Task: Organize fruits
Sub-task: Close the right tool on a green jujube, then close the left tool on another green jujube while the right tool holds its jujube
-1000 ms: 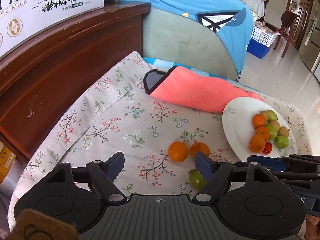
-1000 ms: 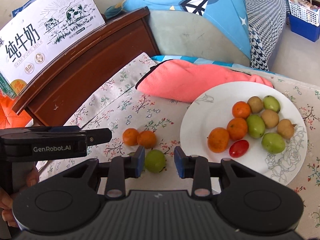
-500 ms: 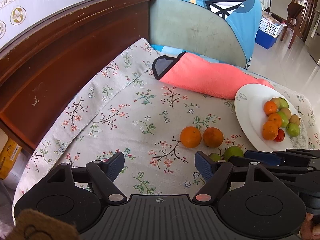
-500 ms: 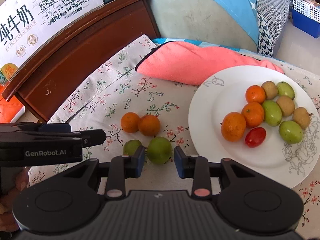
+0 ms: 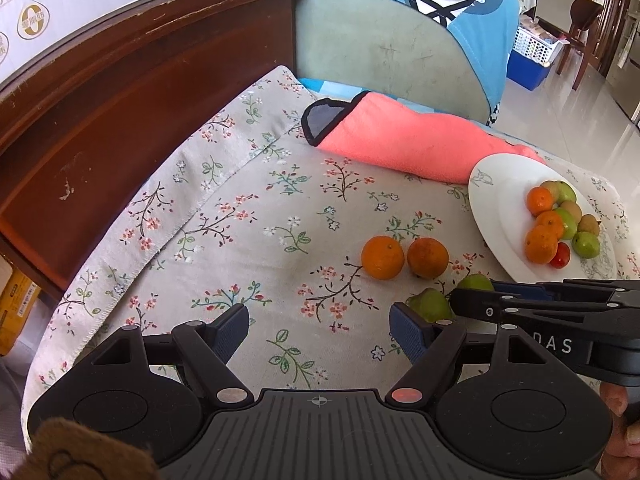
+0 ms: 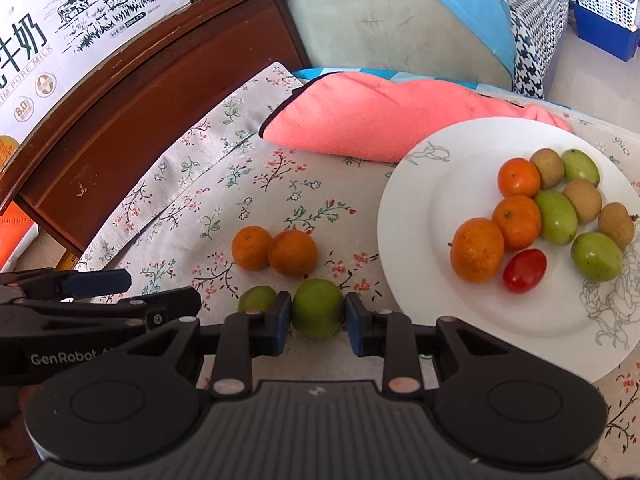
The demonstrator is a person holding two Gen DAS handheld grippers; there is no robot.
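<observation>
We see a flowered cloth [image 6: 224, 168], thin and slightly wrinkled, covering the table, with a soft pink towel [image 6: 384, 120] folded at its far side and a smooth white plate [image 6: 412, 216] to the right, its rim printed with a grey line drawing. Our right gripper [image 6: 314, 318] has its blue ribbed pads on either side of a round, glossy green fruit [image 6: 317, 307] that sits on the cloth just left of the plate; the pads look to touch its sides, but we cannot tell whether they grip it. A smaller green fruit [image 6: 256, 298] lies just beside the left pad, partly hidden by it, and two dimpled oranges [image 6: 276, 253] touch each other just behind. Our left gripper [image 5: 318, 326] hangs wide open over bare cloth, holding nothing, close to the left of the right one. A dark wooden headboard [image 5: 132, 80] carrying a milk carton [image 6: 60, 40] stands to the left, a grey-green cushion [image 6: 380, 24] under blue fabric behind. On the plate we count three oranges, three oval green fruits, three dull brown ones and one shiny red tomato [image 6: 525, 271]; on the cloth, two oranges and two green fruits.
</observation>
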